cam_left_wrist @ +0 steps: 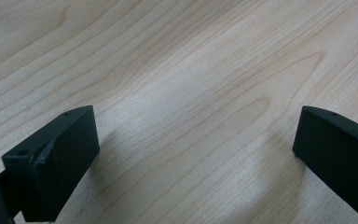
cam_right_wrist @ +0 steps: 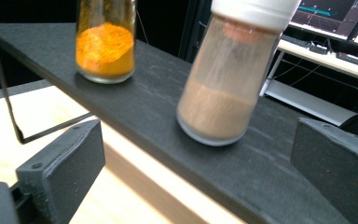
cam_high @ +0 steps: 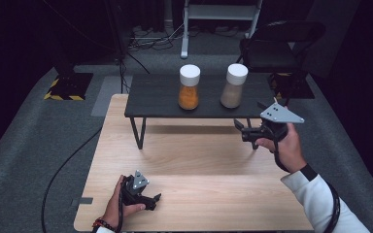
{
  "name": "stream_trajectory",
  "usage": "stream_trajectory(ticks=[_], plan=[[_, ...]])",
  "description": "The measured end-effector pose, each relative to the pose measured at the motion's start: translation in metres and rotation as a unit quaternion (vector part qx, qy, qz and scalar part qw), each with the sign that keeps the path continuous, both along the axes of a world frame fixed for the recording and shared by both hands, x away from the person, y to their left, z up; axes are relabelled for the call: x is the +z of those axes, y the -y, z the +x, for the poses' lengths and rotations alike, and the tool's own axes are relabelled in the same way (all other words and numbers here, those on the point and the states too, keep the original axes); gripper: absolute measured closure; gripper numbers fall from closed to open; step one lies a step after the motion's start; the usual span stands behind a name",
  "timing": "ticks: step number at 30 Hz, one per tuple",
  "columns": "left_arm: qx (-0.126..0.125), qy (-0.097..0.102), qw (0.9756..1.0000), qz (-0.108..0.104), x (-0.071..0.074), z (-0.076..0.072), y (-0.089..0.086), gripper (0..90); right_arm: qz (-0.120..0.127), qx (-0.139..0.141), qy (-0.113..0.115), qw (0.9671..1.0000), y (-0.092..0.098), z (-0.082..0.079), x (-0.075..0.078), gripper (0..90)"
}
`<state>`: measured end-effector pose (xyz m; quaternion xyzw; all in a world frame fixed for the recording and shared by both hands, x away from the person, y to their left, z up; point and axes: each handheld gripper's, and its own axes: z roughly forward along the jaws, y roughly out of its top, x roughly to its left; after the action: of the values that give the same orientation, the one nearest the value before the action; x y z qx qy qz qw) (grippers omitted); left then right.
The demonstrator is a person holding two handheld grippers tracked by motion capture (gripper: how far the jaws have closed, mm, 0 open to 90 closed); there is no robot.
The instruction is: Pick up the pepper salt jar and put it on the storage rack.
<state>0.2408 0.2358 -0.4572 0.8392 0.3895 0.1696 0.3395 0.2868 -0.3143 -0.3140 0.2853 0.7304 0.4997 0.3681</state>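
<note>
- High view showed the pale wooden desk (cam_high: 199, 160) under both pairs of tongs, its grain passing between the jaws in the left gripper view (cam_left_wrist: 191, 84).
- On the far part of the desk stood a low black shelf (cam_high: 160, 99) on thin metal legs, ahead of the right tongs (cam_high: 240, 131) and well away from the left tongs (cam_high: 156, 199); in the right gripper view its dark top (cam_right_wrist: 158, 107) ran slantwise just beyond the jaws.
- A black chair (cam_high: 277, 46) stood on the grey floor past the shelf, beyond the right tongs.
- The brown spice jar (cam_high: 233, 86), white-capped and upright, stood on the shelf nearest the right tongs, a little above and ahead of them; in the right gripper view it (cam_right_wrist: 223, 93) sat between the two jaws but farther off, not touched.
- The orange spice jar (cam_high: 189, 87), also white-capped, stood beside the brown one on the side away from the right tongs; in the right gripper view it (cam_right_wrist: 105, 46) appeared above the left-hand jaw.
- The right tongs, held in the person's right hand (cam_high: 286, 145) at the shelf's near edge, were spread wide and held nothing.
- The left tongs, held in the left hand (cam_high: 119, 201) low over the near desk, were likewise spread apart over bare wood.
</note>
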Motion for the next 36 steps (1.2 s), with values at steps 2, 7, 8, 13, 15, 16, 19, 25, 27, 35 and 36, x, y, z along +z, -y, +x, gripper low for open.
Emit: stream_trajectory(ticks=[2,7,8,13,15,16,19,25,27,35,36], plan=[[0.000,0.000,1.0000,0.000,0.000,0.000,0.000,0.3,0.002,0.004,-0.009,1.0000,0.002,-0.004,-0.004,2.7],[0.000,0.000,1.0000,0.000,0.000,0.000,0.000,0.3,-0.007,-0.002,-0.014,0.9999,0.003,-0.015,-0.015,2.6],[0.000,0.000,1.0000,0.000,0.000,0.000,0.000,0.3,-0.009,-0.004,-0.014,0.9999,0.003,-0.017,-0.017,2.6],[0.000,0.000,1.0000,0.000,0.000,0.000,0.000,0.3,-0.013,-0.003,-0.020,0.9997,0.005,-0.028,-0.028,2.6],[0.000,0.000,1.0000,0.000,0.000,0.000,0.000,0.3,-0.015,-0.001,-0.023,0.9996,0.006,-0.031,-0.033,2.6],[0.000,0.000,1.0000,0.000,0.000,0.000,0.000,0.3,-0.015,0.000,-0.024,0.9996,0.006,-0.034,-0.036,2.7],[0.000,0.000,1.0000,0.000,0.000,0.000,0.000,0.3,-0.031,0.009,-0.029,0.9991,0.007,-0.038,-0.040,2.7],[0.000,0.000,1.0000,0.000,0.000,0.000,0.000,0.3,-0.037,0.016,-0.042,0.9983,0.010,-0.046,-0.052,2.7],[0.000,0.000,1.0000,0.000,0.000,0.000,0.000,0.3,-0.037,0.016,-0.045,0.9982,0.010,-0.048,-0.055,2.6],[0.000,0.000,1.0000,0.000,0.000,0.000,0.000,0.3,-0.052,0.025,-0.056,0.9968,0.012,-0.056,-0.068,2.6],[0.000,0.000,1.0000,0.000,0.000,0.000,0.000,0.3,-0.053,0.024,-0.058,0.9966,0.012,-0.056,-0.069,2.6]])
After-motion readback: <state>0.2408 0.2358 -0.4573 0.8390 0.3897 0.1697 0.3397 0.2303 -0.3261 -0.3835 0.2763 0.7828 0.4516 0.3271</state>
